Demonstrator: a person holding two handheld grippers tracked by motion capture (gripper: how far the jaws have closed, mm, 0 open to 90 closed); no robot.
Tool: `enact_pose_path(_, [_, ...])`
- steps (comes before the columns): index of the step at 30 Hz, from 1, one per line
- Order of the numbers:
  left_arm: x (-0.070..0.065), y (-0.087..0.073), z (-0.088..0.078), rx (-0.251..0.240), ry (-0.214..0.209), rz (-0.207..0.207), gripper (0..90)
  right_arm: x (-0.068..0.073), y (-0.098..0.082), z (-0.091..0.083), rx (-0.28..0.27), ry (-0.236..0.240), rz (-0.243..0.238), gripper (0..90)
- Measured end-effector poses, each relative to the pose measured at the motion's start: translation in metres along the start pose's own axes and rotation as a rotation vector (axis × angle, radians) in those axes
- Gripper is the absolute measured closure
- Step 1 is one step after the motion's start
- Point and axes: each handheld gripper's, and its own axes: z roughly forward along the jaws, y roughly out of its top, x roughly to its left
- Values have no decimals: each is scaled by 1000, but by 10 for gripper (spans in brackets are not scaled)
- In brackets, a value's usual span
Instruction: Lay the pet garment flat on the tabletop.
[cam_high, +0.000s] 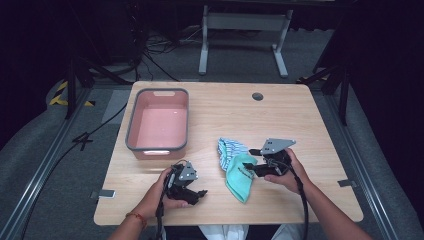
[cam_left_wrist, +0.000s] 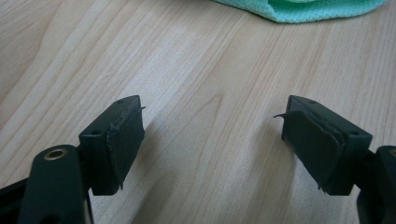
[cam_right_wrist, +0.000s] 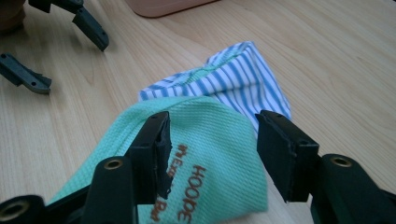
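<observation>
"What are the two black jaws of the left gripper (cam_left_wrist: 212, 140) doing?"

"They stand wide apart over the pale wooden table (cam_left_wrist: 196, 70), with nothing between them."

"And at the top?"

"An edge of soft mint-green cloth (cam_left_wrist: 303, 9), lying on the wood."

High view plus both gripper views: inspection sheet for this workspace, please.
Surface: wooden table, bare wood.
Job's things: green sock overlapping the blue striped sock; empty pink bin at left.
Clutter: nothing seen.
Grippers: left gripper open over bare wood; right gripper open, jaws astride the green sock, not pressing.
Cables: one trails from each gripper; more on the floor.
Surroundings: grey floor, white desk frame, dark stands.
</observation>
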Motion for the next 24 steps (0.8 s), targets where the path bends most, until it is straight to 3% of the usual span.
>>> enact_pose_path(3, [1, -1, 0, -13, -6, 1, 213, 3, 4, 10, 19, 3, -19, 461])
enact_pose_path(15, [0, -1, 0, -14, -4, -2, 212, -6, 6, 37, 65, -4, -2, 467])
enact_pose_path(20, [1, -1, 0, -14, -4, -1, 212, -9, 6, 43, 83, 3, 0, 535])
enact_pose_path(24, [1, -1, 0, -14, -5, -1, 211, -7, 7, 48, 124, 13, -24, 685])
